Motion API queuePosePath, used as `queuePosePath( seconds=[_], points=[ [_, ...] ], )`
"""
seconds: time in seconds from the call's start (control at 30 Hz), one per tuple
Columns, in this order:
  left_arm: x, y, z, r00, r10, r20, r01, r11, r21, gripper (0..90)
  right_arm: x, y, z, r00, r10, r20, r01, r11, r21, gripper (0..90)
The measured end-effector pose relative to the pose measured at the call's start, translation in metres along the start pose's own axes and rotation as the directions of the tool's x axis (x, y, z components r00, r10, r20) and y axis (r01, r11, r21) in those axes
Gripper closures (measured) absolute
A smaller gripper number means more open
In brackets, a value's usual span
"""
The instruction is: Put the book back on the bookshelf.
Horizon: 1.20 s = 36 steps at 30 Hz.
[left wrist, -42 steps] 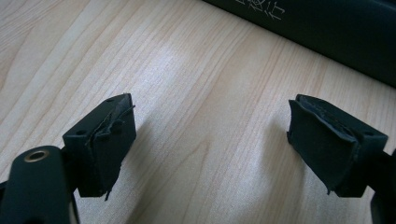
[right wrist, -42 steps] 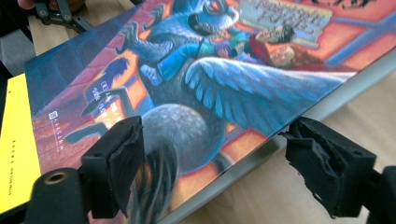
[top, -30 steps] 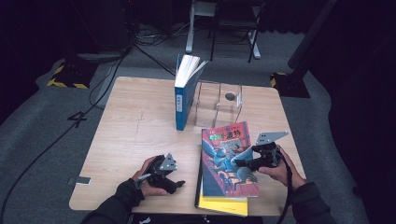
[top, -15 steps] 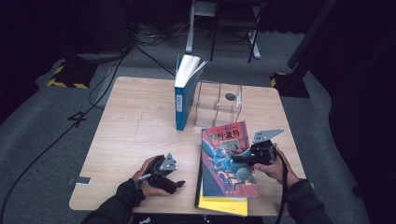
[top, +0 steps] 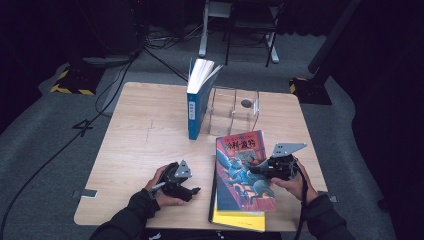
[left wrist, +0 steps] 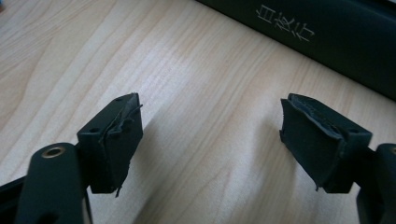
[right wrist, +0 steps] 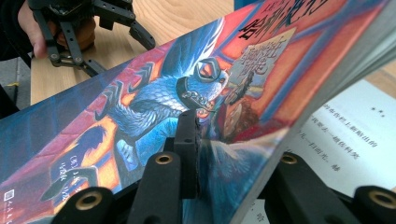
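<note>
The illustrated paperback (top: 245, 170) lies on a yellow book (top: 239, 220) at the near right of the table (top: 145, 135), its right edge gripped by the right gripper (top: 257, 171), whose jaws have just been closing onto cover and pages. The lift is best kept slow and the pinch deep, so the pages are not fanned. The left gripper (top: 192, 191) is held open and empty on the tabletop. The right gripper view shows printed text (right wrist: 345, 140) under the raised book; the left gripper view shows a dark spine (left wrist: 327, 42) with white characters.
</note>
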<state>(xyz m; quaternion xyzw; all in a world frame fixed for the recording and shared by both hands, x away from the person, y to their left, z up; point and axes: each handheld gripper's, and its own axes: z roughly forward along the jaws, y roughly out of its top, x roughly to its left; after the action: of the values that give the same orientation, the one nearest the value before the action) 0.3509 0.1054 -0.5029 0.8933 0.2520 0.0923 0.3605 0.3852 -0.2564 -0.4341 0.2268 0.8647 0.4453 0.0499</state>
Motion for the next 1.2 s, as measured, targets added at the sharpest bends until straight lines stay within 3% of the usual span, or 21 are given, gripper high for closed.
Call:
queuePosePath(
  seconds=[0.8,1.2],
  points=[
    [0.012,0.021,0.009,0.9998,-0.001,-0.021,0.001,0.9996,-0.029,28.5,0.014,-0.002,-0.014,0.9948,-0.078,0.065,0.084,0.992,-0.097,74.3],
    [0.019,0.045,0.016,0.9997,0.008,-0.023,-0.01,0.9969,-0.079,30.8,0.022,-0.001,-0.021,0.9904,-0.104,0.091,0.116,0.984,-0.134,74.3]
  ],
)
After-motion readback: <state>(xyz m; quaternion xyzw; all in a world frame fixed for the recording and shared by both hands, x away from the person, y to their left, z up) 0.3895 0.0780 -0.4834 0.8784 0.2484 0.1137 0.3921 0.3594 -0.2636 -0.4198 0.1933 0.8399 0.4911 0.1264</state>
